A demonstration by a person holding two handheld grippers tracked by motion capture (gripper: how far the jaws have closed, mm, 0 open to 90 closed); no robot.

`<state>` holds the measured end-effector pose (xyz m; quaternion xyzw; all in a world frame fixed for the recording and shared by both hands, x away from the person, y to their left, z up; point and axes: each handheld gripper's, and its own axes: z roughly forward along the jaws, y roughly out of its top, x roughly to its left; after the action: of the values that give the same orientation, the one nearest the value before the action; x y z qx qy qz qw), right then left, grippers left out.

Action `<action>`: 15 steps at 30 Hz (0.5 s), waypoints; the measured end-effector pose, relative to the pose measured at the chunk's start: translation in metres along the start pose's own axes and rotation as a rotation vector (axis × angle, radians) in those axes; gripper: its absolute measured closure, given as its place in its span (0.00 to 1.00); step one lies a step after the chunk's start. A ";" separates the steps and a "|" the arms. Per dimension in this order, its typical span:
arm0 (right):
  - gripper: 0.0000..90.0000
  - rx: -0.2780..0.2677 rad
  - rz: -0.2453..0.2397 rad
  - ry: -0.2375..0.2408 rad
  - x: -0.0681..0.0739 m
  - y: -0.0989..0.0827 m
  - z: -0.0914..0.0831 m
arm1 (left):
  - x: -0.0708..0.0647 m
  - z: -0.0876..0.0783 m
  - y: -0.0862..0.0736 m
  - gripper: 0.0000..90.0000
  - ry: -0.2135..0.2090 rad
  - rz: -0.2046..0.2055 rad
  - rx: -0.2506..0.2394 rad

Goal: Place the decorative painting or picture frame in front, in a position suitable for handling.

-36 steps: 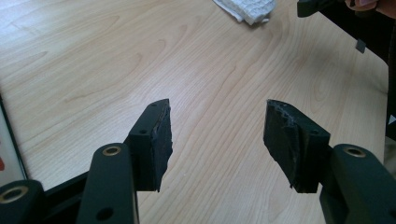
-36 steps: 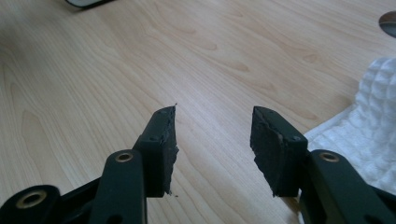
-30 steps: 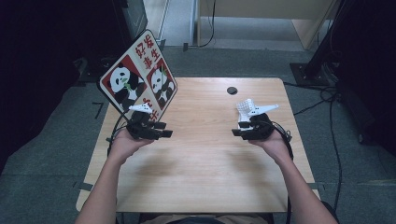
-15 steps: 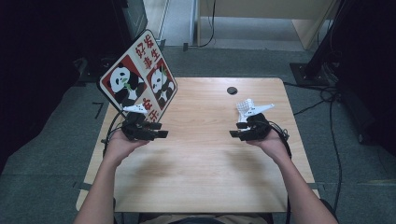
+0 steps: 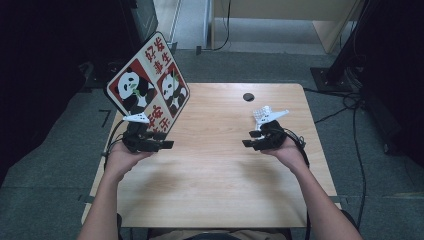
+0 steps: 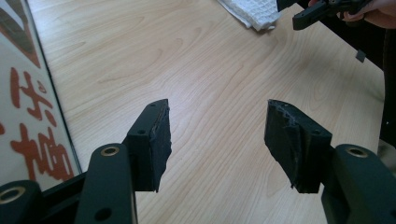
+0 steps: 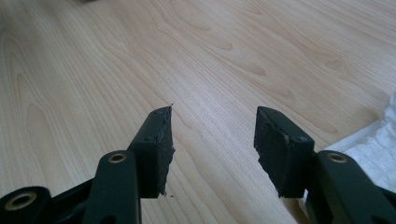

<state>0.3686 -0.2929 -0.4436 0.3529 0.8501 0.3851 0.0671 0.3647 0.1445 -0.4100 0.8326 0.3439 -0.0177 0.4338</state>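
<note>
My left gripper [image 5: 162, 140] [image 6: 217, 135] is held low over the left side of the wooden table [image 5: 210, 165], open, with only bare wood between its jaws. My right gripper [image 5: 251, 138] [image 7: 212, 140] hovers over the right side and points toward the left one. Its jaws have just been opening and stand open with nothing between them. A white waffle-weave cloth [image 5: 259, 114] [image 6: 254, 11] [image 7: 373, 144] lies on the table just beyond the right gripper. In the left gripper view the right gripper [image 6: 322, 9] shows far off beside the cloth.
A large board with two pandas and red characters [image 5: 147, 87] [image 6: 23, 116] leans over the table's far left corner, close behind my left gripper. A small black round object [image 5: 248, 96] sits near the far edge. Cables and dark furniture surround the table on the grey floor.
My left gripper has shifted a little to the left and toward the person. The right gripper has stayed about where it was.
</note>
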 end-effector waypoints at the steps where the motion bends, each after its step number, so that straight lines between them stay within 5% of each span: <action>1: 0.53 0.005 0.001 0.000 0.000 0.001 0.001 | 0.000 -0.003 -0.001 0.45 0.003 -0.005 -0.009; 15: 0.53 0.020 -0.012 0.008 0.001 0.005 0.008 | 0.007 -0.030 -0.013 0.45 0.044 -0.028 -0.047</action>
<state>0.3735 -0.2853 -0.4450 0.3468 0.8563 0.3777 0.0624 0.3545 0.1750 -0.4028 0.8176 0.3653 0.0026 0.4451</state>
